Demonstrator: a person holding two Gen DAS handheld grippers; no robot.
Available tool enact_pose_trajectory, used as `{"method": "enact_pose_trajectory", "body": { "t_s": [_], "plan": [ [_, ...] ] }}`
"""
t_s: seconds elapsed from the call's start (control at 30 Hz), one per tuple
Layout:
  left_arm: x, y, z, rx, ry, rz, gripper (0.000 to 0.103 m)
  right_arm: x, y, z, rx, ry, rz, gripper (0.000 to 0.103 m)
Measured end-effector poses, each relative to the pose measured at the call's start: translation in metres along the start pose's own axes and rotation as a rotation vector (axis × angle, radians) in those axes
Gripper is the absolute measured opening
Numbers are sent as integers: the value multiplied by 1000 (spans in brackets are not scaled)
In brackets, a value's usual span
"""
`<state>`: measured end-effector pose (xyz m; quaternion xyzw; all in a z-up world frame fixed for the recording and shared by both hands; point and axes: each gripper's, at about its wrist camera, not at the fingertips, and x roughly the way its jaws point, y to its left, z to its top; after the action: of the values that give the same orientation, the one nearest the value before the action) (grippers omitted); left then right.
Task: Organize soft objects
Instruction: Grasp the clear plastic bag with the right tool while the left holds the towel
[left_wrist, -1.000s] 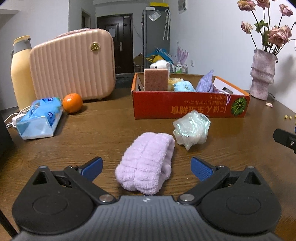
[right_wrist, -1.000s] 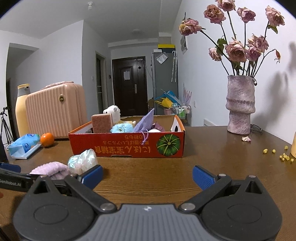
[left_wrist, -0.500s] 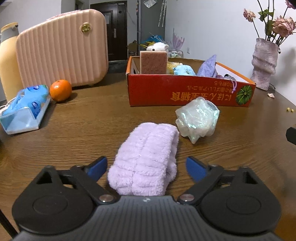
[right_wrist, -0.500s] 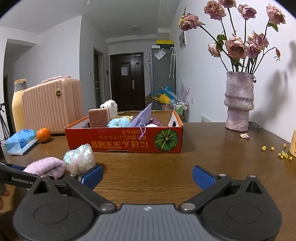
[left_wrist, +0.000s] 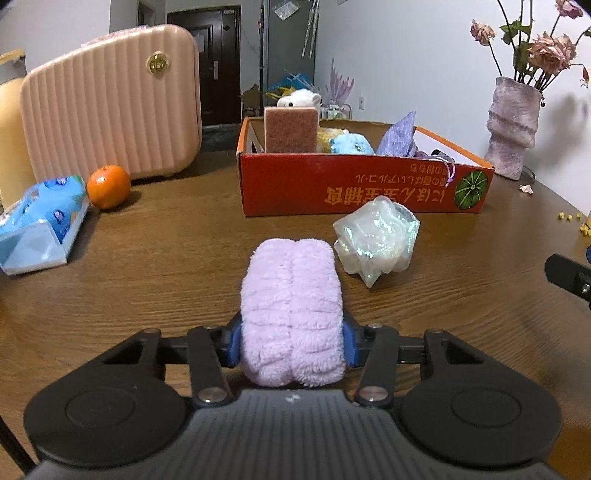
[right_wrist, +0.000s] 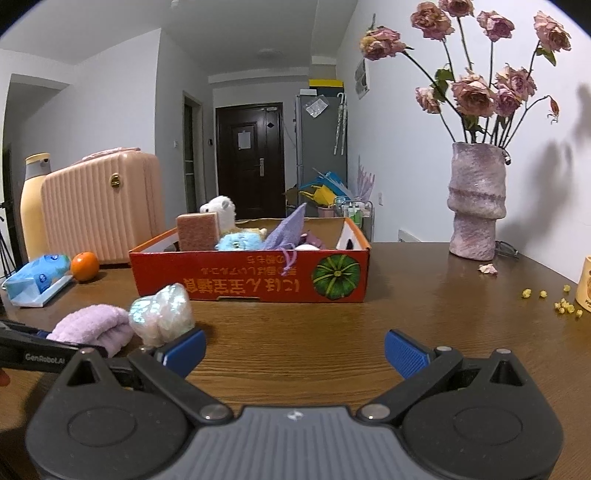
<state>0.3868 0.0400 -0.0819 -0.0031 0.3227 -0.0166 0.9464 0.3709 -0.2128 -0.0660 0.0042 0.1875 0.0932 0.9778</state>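
Left wrist view: left gripper (left_wrist: 291, 345) jaws have just been closing and now squeeze the near end of the fluffy lilac folded towel roll (left_wrist: 291, 306), which lies on the brown wooden table (left_wrist: 155, 258). Its long axis runs straight away from the camera, far end pointing at the red cardboard box (left_wrist: 351, 184). That box already holds a sponge, plush toys and a purple pouch. The crinkly iridescent plastic pouf (left_wrist: 376, 240) sits just right of the roll, not yet boxed.

Right wrist view: right gripper (right_wrist: 295, 350) jaws apart, empty, hovering near the pouf. Judging by this, two items left.
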Motion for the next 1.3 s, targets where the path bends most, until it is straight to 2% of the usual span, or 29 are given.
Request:
{"method": "enact_pose_trajectory", "body": {
  "t_s": [0.33, 0.6, 0.83, 1.2, 1.3],
  "plan": [
    [-16, 7, 2, -3, -64, 30, 50, 12, 46, 2, -55, -1, 56, 103],
    [-27, 34, 2, -33, -98, 67, 50, 32, 88, 9, -92, -1, 94, 103],
    [-30, 52, 3, -50, -119, 97, 50, 59, 112, 14, -100, 58, 68, 103],
    [-28, 67, 5, -60, -134, 137, 50, 100, 118, 20, -52, 154, 60, 103],
    [-27, 68, 6, -57, -140, 150, 50, 111, 122, 21, -71, 190, 54, 98]
  ]
}}
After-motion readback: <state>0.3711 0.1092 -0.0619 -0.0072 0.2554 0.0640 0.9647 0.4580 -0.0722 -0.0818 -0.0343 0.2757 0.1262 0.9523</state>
